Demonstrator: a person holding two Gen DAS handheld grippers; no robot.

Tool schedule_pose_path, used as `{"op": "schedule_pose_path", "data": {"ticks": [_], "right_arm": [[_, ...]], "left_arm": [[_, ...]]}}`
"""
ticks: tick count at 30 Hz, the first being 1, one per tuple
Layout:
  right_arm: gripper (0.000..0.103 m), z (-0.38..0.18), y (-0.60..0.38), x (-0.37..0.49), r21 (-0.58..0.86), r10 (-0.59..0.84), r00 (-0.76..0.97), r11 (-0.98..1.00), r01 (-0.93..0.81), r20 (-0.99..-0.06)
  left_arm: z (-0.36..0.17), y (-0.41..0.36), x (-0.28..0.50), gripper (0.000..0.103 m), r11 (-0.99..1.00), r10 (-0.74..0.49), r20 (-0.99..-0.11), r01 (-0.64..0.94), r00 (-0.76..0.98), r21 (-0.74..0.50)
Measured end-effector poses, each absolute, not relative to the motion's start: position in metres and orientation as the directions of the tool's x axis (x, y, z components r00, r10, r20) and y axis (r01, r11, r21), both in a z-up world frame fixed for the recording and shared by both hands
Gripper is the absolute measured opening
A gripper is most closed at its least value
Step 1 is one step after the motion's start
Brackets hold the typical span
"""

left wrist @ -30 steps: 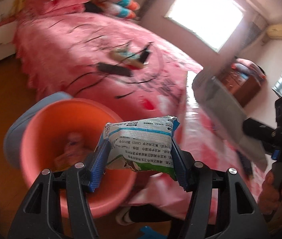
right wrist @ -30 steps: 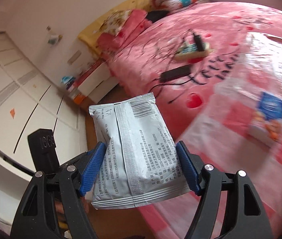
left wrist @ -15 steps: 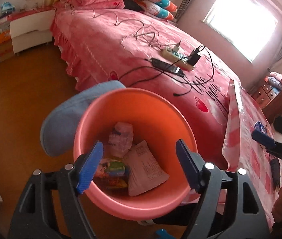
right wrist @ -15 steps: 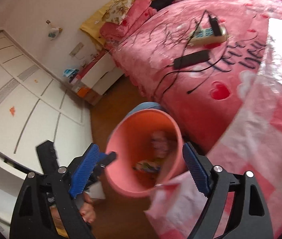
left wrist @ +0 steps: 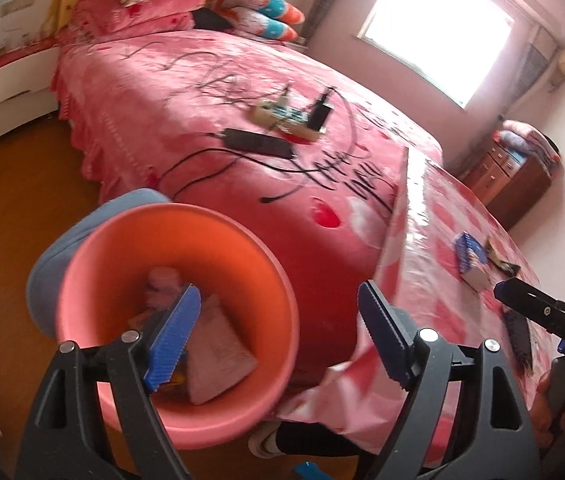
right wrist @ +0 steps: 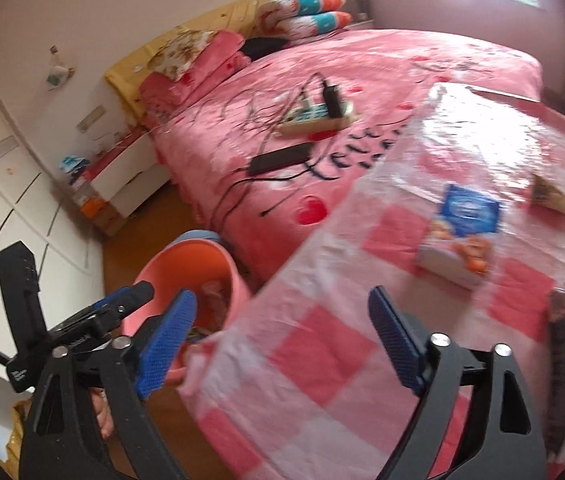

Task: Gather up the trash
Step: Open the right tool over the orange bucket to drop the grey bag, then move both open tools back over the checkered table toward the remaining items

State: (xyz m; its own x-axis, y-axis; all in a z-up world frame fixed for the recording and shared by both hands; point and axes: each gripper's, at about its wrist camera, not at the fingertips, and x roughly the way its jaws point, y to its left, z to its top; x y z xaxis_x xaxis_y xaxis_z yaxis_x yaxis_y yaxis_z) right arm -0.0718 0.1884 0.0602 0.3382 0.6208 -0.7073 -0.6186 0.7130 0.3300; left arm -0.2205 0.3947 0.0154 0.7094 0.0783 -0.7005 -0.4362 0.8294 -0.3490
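An orange bin (left wrist: 186,240) stands on the floor between the bed and a table (left wrist: 434,240) under a pink checked cloth. Several wrappers lie inside it, among them a pale packet (left wrist: 218,360). My left gripper (left wrist: 278,300) hangs over the bin's right rim, its jaws opening with nothing between them. My right gripper (right wrist: 282,304) is over the table's (right wrist: 322,360) near corner, jaws also opening and empty, with the bin (right wrist: 202,264) at its left. On the cloth lie a blue-and-white box (right wrist: 458,236) and a brown wrapper (right wrist: 554,196).
A bed (left wrist: 202,92) with a pink cover carries a power strip (left wrist: 282,116), a black adapter (left wrist: 258,142) and cables. A blue cushion (left wrist: 58,248) sits behind the bin. White cupboards (right wrist: 10,208) line the left wall, and a wooden dresser (left wrist: 514,176) stands at the far right.
Both grippers let go of their packets, which are gone from the jaws; more wrappers lie in the bin. Both jaws widened, and the right gripper swung from the bin towards the table.
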Motion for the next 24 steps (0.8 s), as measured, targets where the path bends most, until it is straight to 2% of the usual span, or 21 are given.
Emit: {"op": "schedule_pose_path", "data": {"ticks": [9,24], "right_arm": [[0.090,0.071,0.143,-0.072,0.254,0.560,0.453,0.779,-0.573,-0.694],[0.090,0.076,0.087,-0.065,0.210,0.493,0.563,0.844,-0.493,-0.663]], "left_arm": [[0.026,0.355,-0.200,0.082,0.866,0.007,-0.702,-0.355,0.713,-0.353],[0.041,0.293,-0.171,0.083,0.906,-0.090,-0.702,-0.234,0.706,-0.352]]}}
